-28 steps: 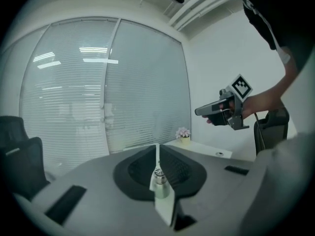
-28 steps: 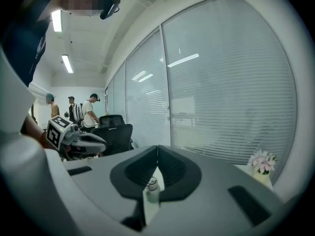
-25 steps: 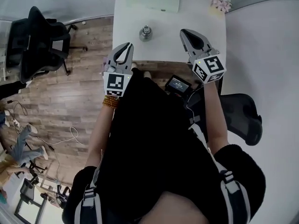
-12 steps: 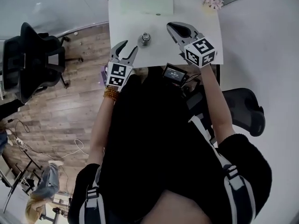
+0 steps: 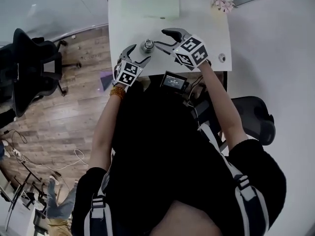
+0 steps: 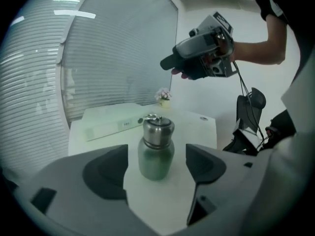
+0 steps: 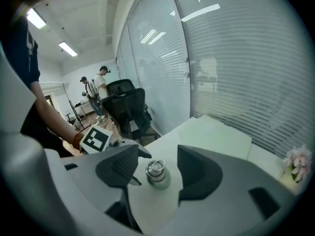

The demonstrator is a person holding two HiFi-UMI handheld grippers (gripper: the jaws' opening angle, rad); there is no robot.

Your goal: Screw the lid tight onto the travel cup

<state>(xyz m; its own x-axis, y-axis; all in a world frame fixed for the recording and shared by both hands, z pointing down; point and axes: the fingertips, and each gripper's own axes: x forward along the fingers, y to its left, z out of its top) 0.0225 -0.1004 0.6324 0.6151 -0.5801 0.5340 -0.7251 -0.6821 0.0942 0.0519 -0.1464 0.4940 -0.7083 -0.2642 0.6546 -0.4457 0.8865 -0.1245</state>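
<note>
A small green travel cup point(image 5: 147, 46) with a steel lid point(image 6: 157, 128) on top stands upright near the front of the white table point(image 5: 197, 18). My left gripper point(image 5: 141, 53) is low at the cup's near left. Its jaws have just been opening and stand wide, with the cup point(image 6: 156, 154) framed just ahead of them, untouched. My right gripper point(image 5: 160, 38) hangs at the cup's right, a little above it. Its jaws have also just been opening and hold nothing. From there the lid point(image 7: 156, 169) shows below, between the jaw tips.
A pale green pad point(image 5: 150, 1) lies at the table's far side and a small flower pot point(image 5: 221, 2) at the far right corner. A small screen device point(image 5: 174, 81) sits at the near edge. Office chairs point(image 5: 29, 73) stand on the wooden floor to the left.
Both grippers have come down and forward to the cup, the left at its near left, the right at its right. Both jaws, shut before, now stand open.
</note>
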